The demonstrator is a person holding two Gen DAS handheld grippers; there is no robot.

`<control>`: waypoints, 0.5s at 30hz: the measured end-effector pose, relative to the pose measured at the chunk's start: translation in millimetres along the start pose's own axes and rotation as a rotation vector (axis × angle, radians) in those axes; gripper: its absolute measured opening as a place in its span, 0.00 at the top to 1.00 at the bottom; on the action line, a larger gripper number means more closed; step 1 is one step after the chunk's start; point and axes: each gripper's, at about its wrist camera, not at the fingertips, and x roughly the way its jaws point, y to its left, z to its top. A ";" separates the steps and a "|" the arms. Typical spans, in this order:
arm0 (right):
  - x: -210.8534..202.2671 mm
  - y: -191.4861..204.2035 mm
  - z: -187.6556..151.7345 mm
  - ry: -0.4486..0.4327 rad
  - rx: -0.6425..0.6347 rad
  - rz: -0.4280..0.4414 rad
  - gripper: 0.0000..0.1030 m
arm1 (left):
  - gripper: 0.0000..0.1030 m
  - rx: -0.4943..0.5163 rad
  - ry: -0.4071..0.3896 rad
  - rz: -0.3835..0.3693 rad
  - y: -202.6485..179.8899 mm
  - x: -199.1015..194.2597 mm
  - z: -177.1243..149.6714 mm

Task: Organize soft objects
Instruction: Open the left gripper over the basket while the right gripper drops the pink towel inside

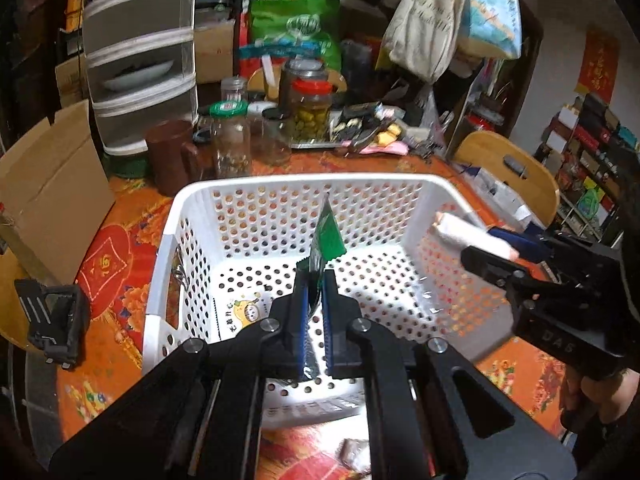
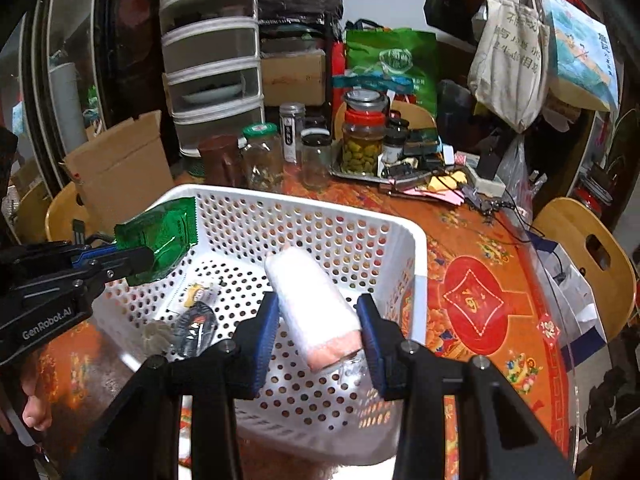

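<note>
A white perforated basket (image 1: 280, 184) (image 2: 416, 264) stands on the orange table. My left gripper (image 1: 316, 280) (image 2: 136, 266) is shut on a green foil packet (image 1: 328, 236) (image 2: 164, 236) and holds it above the basket's inside. My right gripper (image 2: 318, 308) (image 1: 486, 256) is shut on a rolled white and pink towel (image 2: 312, 304) (image 1: 468, 236), held over the basket's right side. A snack packet with a cartoon figure (image 1: 244, 312) (image 2: 196, 292) and a dark packet (image 2: 196, 328) lie on the basket floor.
Glass jars (image 1: 232, 140), a brown mug (image 1: 172, 156) and a jar of green pickles (image 2: 362, 140) stand behind the basket. A cardboard box (image 1: 52, 188) is at the left, a wooden chair (image 2: 588, 248) at the right. A black clip (image 1: 56, 320) lies left of the basket.
</note>
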 end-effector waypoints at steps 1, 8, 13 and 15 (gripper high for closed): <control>3.5 -0.3 -0.2 0.008 0.002 0.000 0.62 | 0.95 -0.006 0.023 0.010 3.2 9.8 0.4; 32.1 1.7 0.7 0.069 -0.009 -0.014 0.62 | 0.95 -0.031 0.127 0.059 16.4 52.5 -1.4; 44.6 4.2 -0.1 0.096 -0.015 -0.006 0.62 | 0.95 -0.032 0.148 0.066 17.8 65.0 -3.6; 48.9 5.0 -0.8 0.105 -0.016 -0.003 0.62 | 0.95 -0.032 0.147 0.065 17.7 66.0 -3.0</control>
